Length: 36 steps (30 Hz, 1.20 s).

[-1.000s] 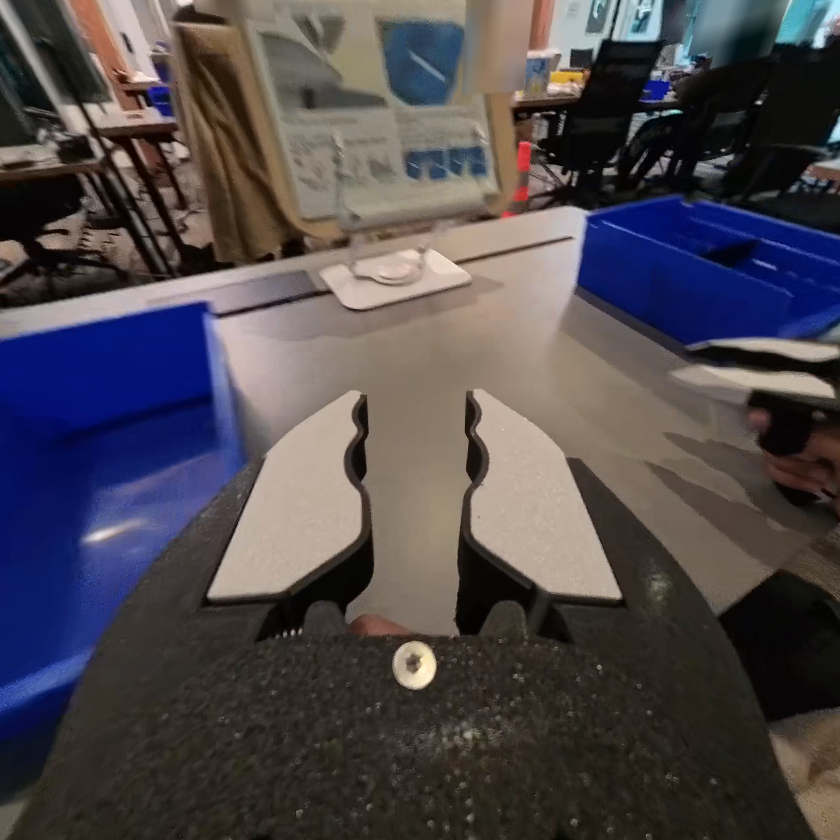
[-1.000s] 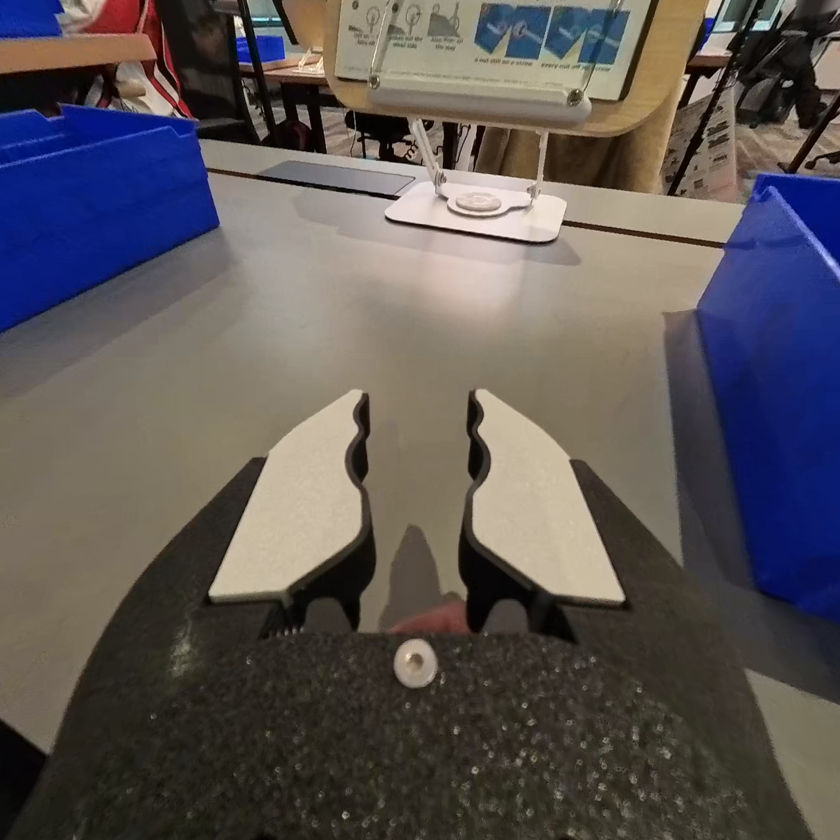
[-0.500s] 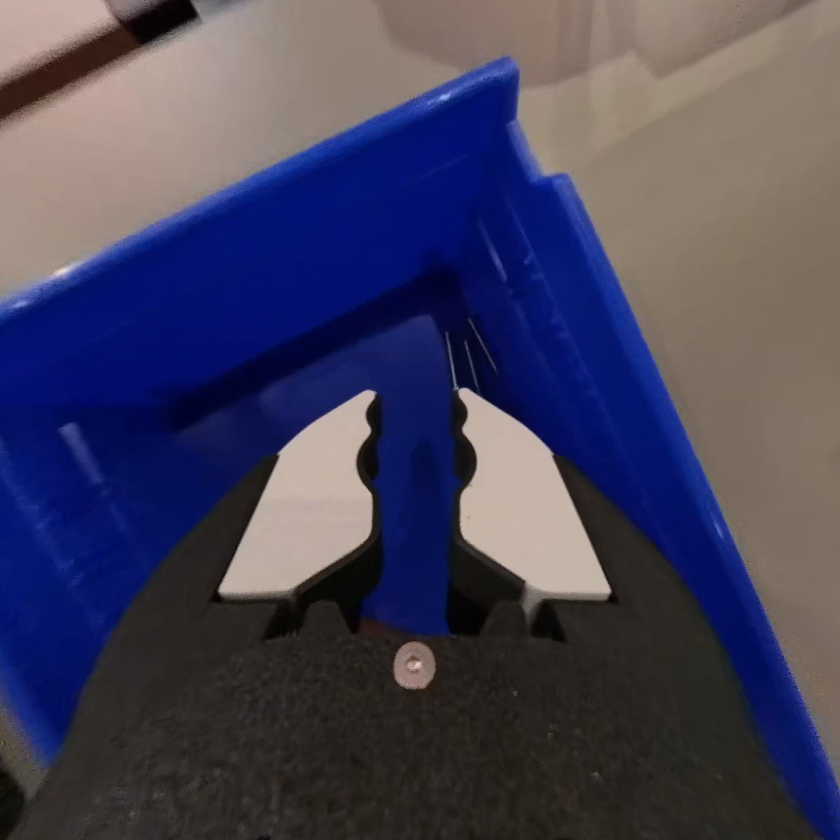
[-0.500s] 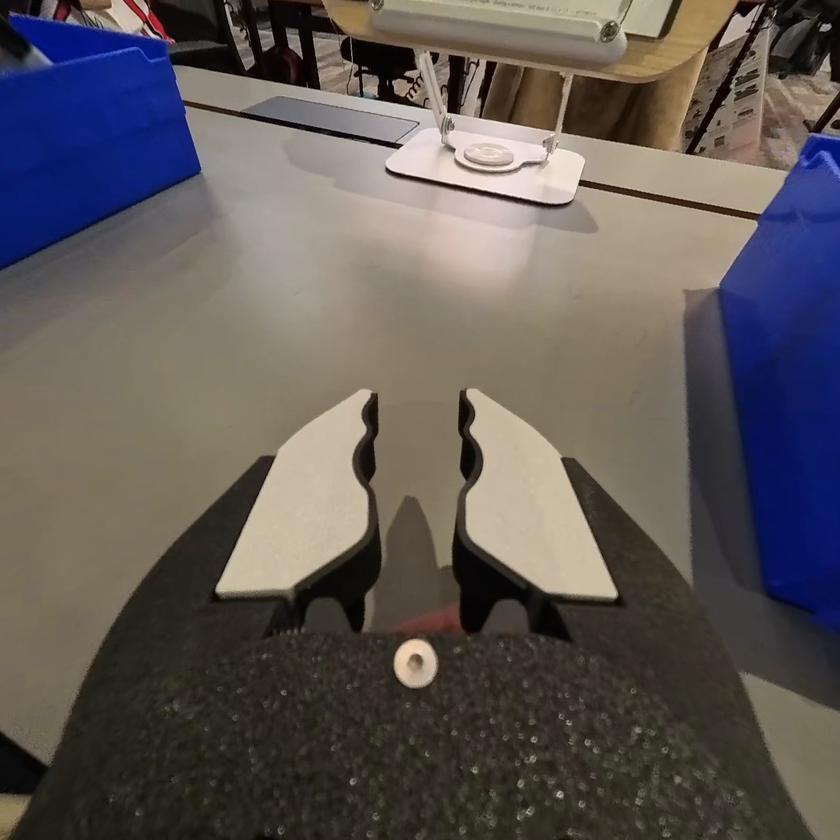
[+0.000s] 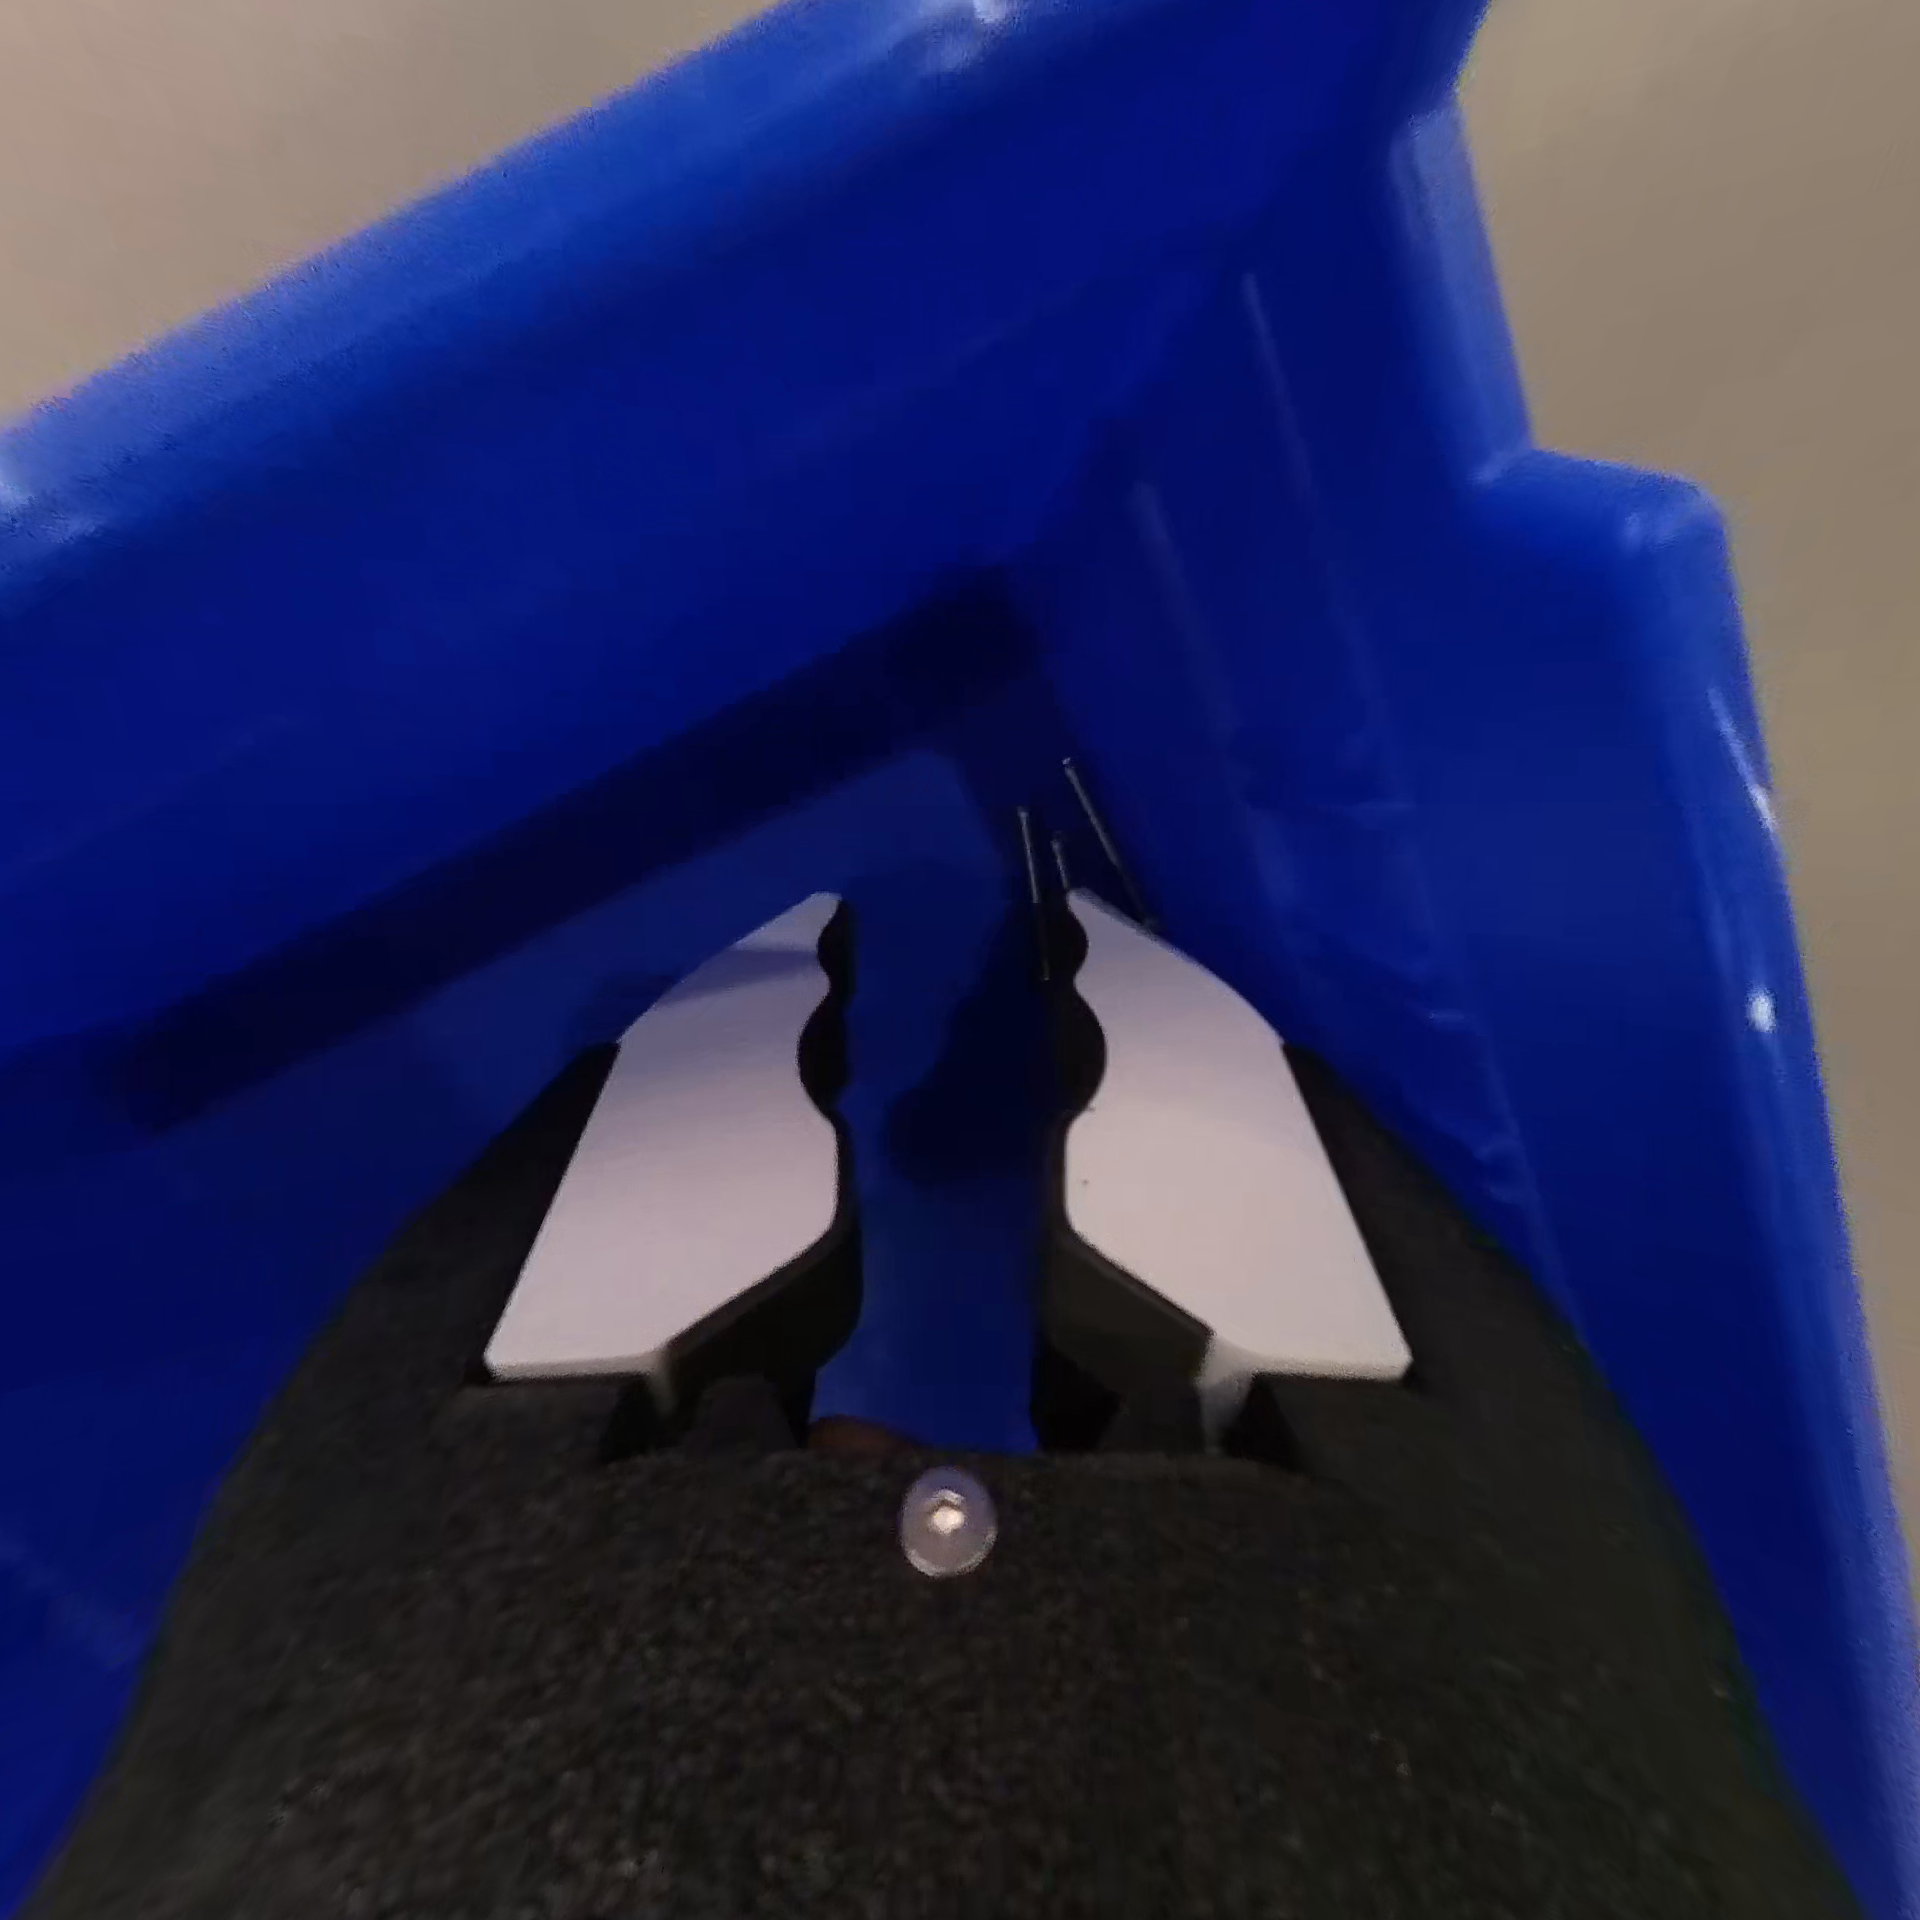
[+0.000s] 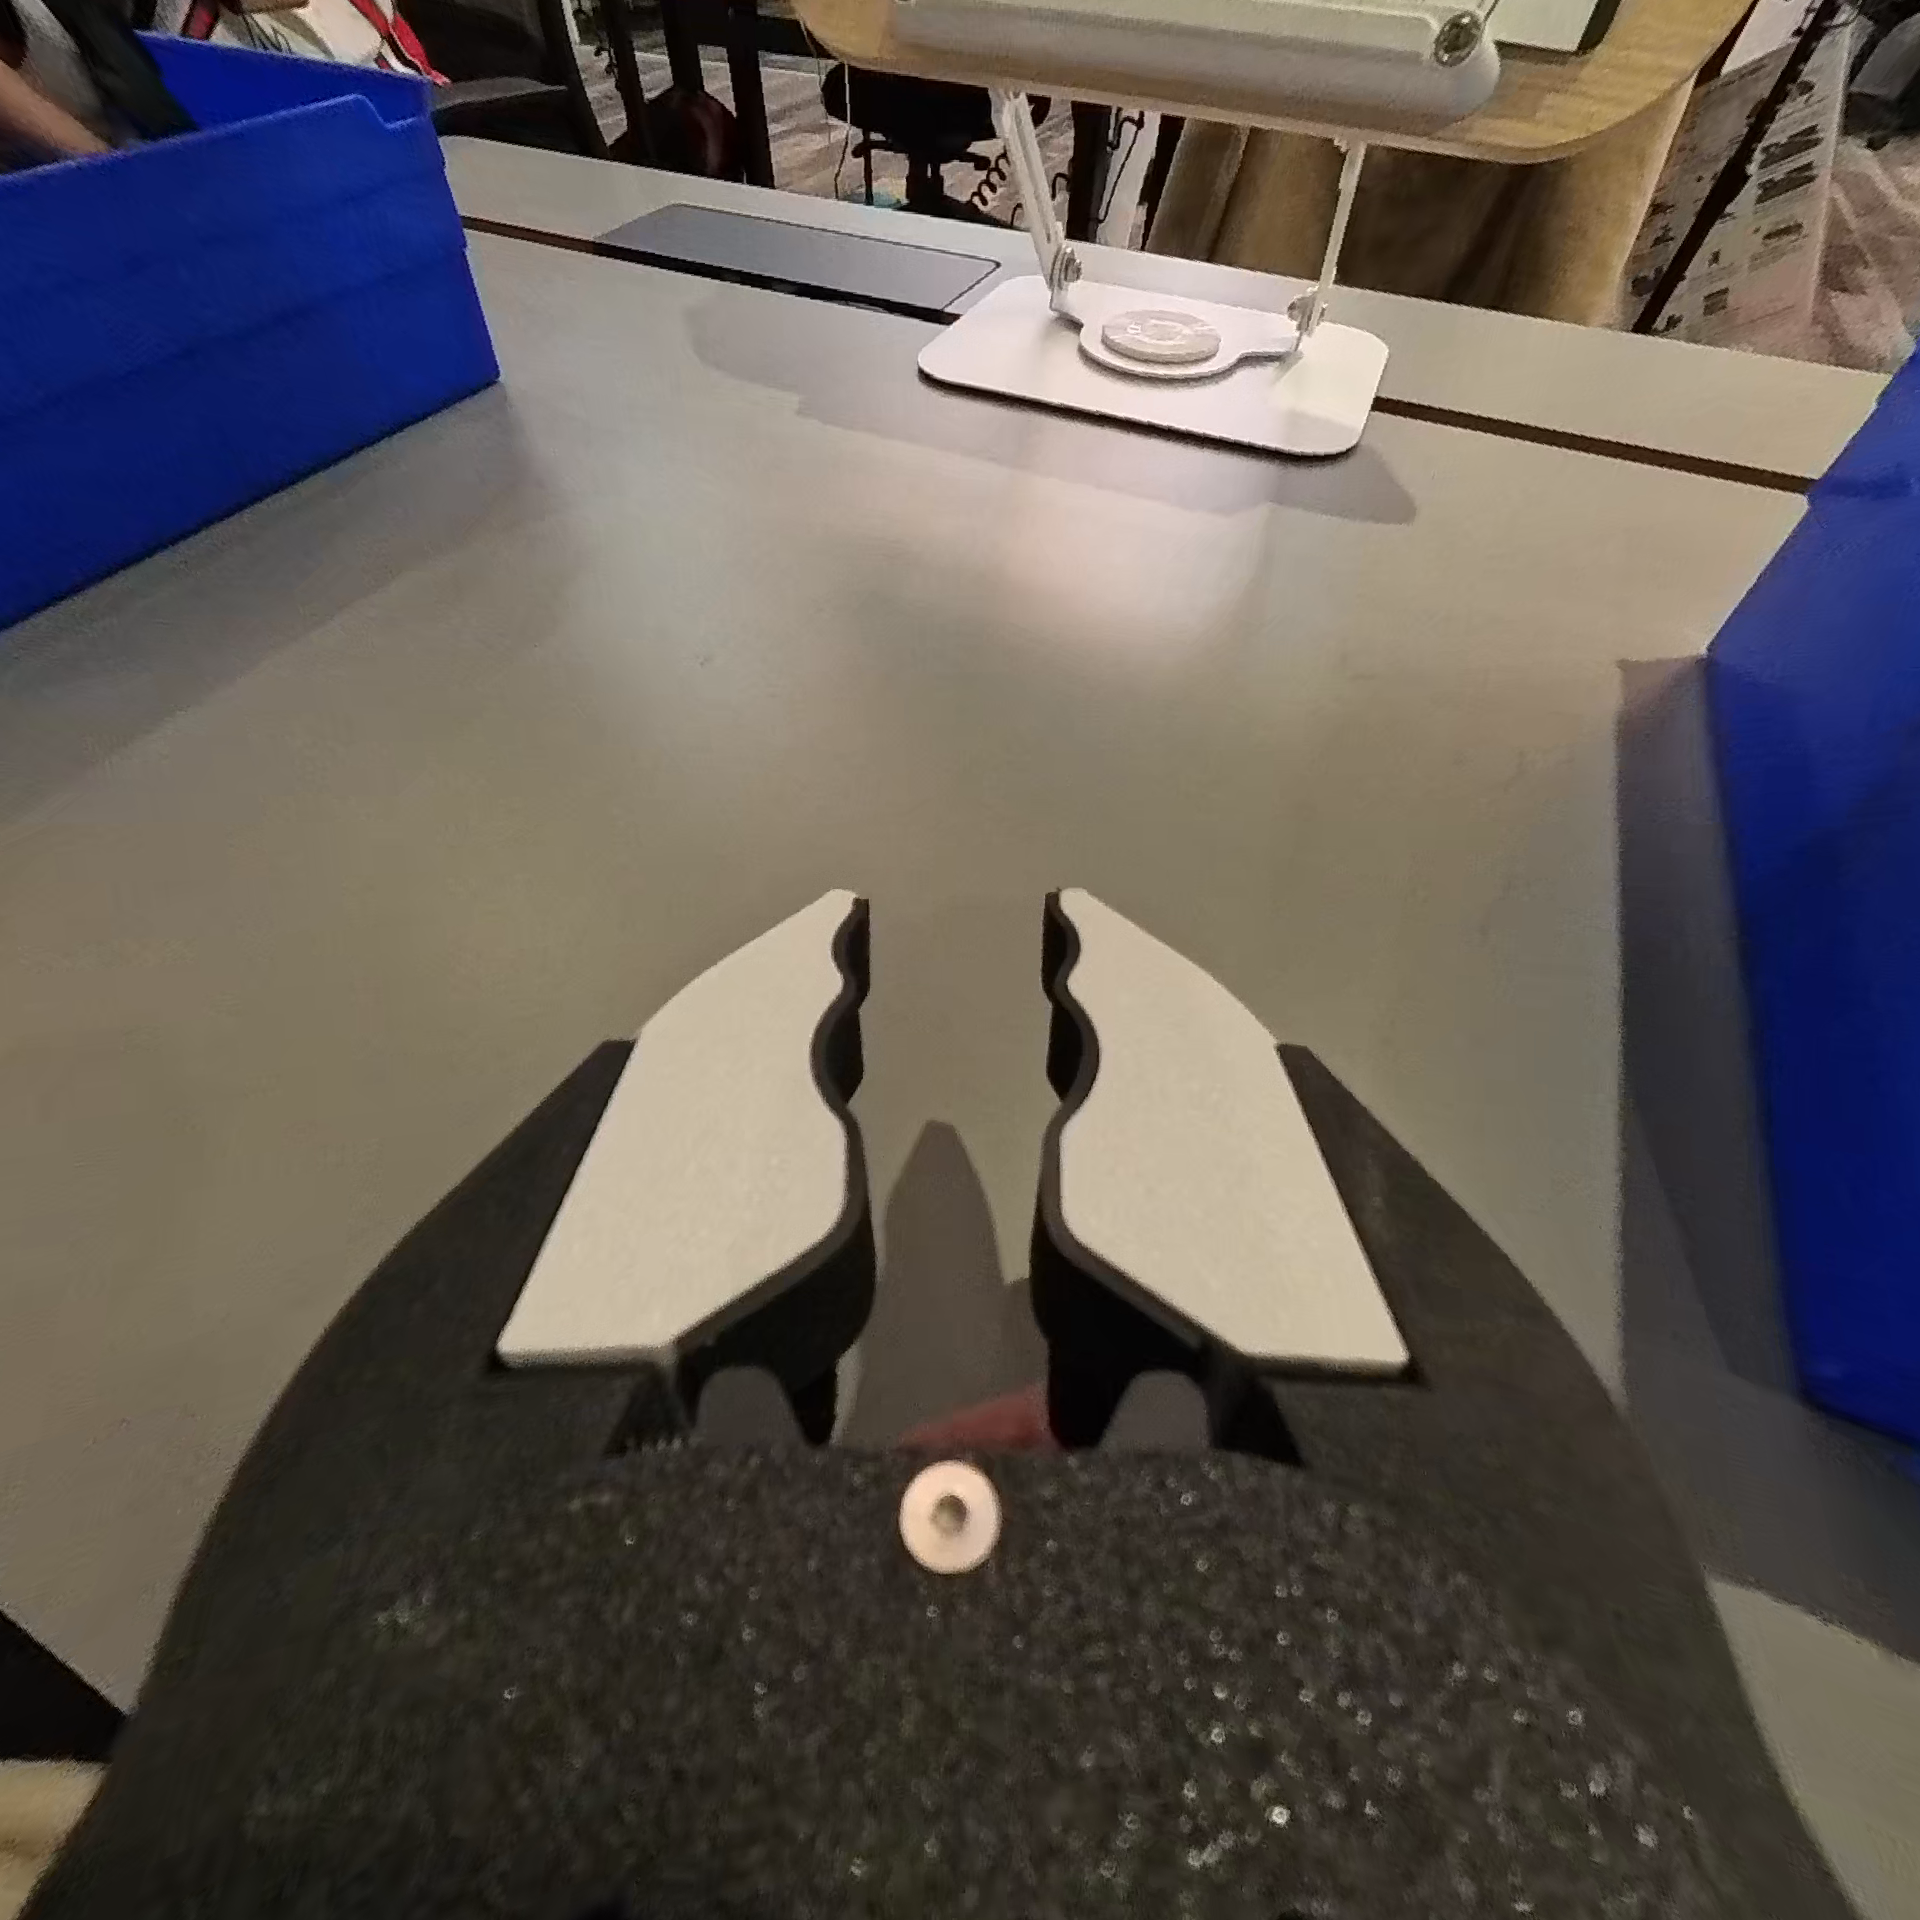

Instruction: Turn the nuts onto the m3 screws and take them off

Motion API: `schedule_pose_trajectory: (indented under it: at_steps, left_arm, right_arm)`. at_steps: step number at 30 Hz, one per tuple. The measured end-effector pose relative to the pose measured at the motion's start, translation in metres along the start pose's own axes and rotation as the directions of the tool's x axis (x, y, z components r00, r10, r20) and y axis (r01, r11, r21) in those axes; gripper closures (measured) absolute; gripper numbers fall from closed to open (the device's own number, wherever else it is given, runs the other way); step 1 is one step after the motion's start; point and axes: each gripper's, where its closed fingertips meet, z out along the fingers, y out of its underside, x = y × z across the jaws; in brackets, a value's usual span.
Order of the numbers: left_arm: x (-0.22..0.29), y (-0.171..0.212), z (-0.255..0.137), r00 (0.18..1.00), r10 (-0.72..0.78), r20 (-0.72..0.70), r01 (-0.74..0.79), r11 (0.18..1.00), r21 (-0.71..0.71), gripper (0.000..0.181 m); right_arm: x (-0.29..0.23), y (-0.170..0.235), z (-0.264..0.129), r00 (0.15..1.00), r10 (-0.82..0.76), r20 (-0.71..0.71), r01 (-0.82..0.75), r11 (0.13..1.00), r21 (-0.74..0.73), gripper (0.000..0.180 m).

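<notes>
My left gripper is open and empty, pointed down into a blue bin, near its far right corner. A few thin dark screws lie on the bin floor in that corner, just past my right fingertip. No nut shows in either view. My right gripper is open and empty, held above the grey table. The left blue bin also shows at the far left of the right wrist view.
A second blue bin stands at the right of the table. A white stand base carrying a board sits at the table's back middle. A person's hand shows at the top left, over the left bin.
My left gripper swung from over the table down into the blue bin and moved closer to the screws in its corner. My right gripper narrowed slightly and tipped down a little.
</notes>
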Motion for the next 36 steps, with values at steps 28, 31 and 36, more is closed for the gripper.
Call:
schedule_pose_trajectory:
  at_steps: [28,31,36]
  left_arm:
    - [0.161,0.007,-0.237,0.794,0.352,-0.495,0.290,0.496,0.819,0.179]
    - [0.220,0.015,-0.230,0.726,0.417,-0.547,0.332,0.483,0.810,0.179]
    - [0.303,0.018,-0.185,0.627,0.493,-0.603,0.306,0.556,0.773,0.179]
  right_arm:
    - [-0.027,-0.005,0.004,0.982,-0.071,0.173,0.067,0.997,0.026,0.159]
    - [-0.038,-0.010,0.001,0.966,-0.061,0.252,0.048,0.997,0.056,0.162]
    - [-0.082,-0.058,-0.026,0.822,0.028,0.569,-0.116,0.986,0.119,0.166]
